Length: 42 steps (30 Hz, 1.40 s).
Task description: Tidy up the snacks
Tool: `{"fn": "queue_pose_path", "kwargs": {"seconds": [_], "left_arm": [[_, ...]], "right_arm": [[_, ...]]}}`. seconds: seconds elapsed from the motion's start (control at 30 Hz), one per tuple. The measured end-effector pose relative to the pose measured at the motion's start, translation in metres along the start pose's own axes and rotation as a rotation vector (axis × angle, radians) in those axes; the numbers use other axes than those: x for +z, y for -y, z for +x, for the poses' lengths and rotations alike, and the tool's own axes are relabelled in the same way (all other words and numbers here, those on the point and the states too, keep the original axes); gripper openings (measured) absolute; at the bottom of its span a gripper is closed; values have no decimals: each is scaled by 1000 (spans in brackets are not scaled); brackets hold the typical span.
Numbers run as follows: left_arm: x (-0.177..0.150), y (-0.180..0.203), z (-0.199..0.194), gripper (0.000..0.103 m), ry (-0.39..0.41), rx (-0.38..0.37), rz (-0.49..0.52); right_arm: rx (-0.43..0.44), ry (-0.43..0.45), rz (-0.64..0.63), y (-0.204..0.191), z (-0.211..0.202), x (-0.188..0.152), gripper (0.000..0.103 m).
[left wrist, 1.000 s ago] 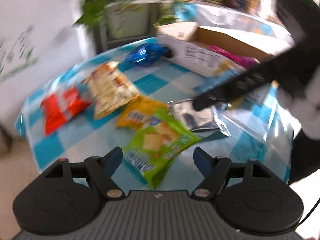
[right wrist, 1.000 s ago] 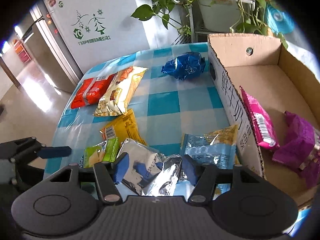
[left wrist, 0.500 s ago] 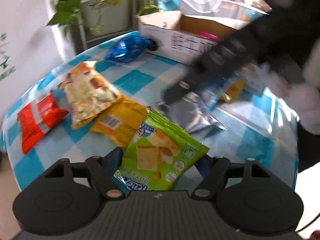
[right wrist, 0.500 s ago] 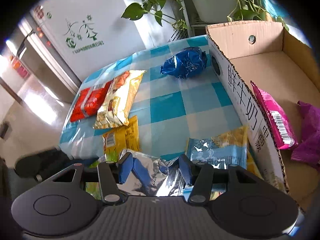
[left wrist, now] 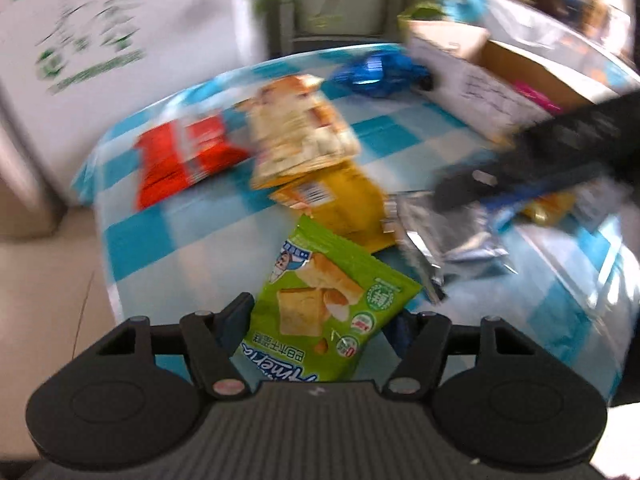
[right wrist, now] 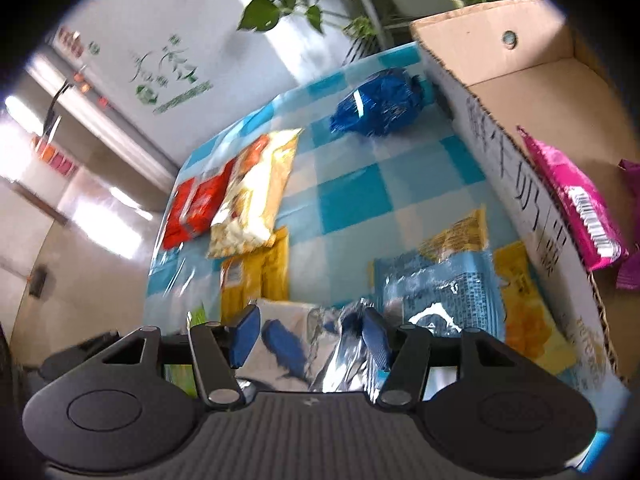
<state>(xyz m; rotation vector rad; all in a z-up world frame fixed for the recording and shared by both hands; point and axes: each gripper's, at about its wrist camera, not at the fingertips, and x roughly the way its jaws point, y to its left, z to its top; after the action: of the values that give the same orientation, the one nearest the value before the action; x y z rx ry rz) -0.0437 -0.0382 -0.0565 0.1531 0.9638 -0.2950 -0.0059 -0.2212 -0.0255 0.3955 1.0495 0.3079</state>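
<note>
My left gripper point(left wrist: 320, 320) is shut on a green snack packet point(left wrist: 324, 300) and holds it above the table's near edge. My right gripper point(right wrist: 310, 330) has its fingers around a silver foil packet point(right wrist: 304, 344); they look closed on it. The right gripper also shows in the left wrist view point(left wrist: 520, 168) over the silver packet point(left wrist: 444, 232). A cardboard box point(right wrist: 520, 80) at the right holds a pink packet point(right wrist: 576, 200) and a purple one point(right wrist: 630, 240).
On the blue checked tablecloth point(right wrist: 352, 200) lie a red packet point(right wrist: 192, 212), a cream packet point(right wrist: 256, 200), a yellow packet point(right wrist: 256, 272), a blue foil bag point(right wrist: 380, 104) and a light blue packet point(right wrist: 440, 288). Plants stand behind the table. The floor lies to the left.
The green packet went from lying on the table to being gripped and lifted by my left gripper. My right gripper lowered onto the silver packet and narrowed around it.
</note>
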Motion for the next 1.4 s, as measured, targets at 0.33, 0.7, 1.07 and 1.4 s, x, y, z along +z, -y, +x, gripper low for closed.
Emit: {"fn": "queue_pose_path", "kwargs": {"seconds": [0.33, 0.7, 1.07, 1.4], "left_arm": [[-6, -17, -4, 77, 4, 61, -153], [-6, -26, -7, 86, -4, 28, -223], [-5, -21, 2, 93, -23, 49, -88], [-5, -23, 8, 103, -19, 34, -48]], "right_arm": [[1, -78, -269, -38, -22, -34, 73], [-168, -109, -823, -56, -10, -31, 78], [-161, -158, -1034, -76, 30, -34, 86], [-108, -211, -916, -74, 36, -27, 71]]}}
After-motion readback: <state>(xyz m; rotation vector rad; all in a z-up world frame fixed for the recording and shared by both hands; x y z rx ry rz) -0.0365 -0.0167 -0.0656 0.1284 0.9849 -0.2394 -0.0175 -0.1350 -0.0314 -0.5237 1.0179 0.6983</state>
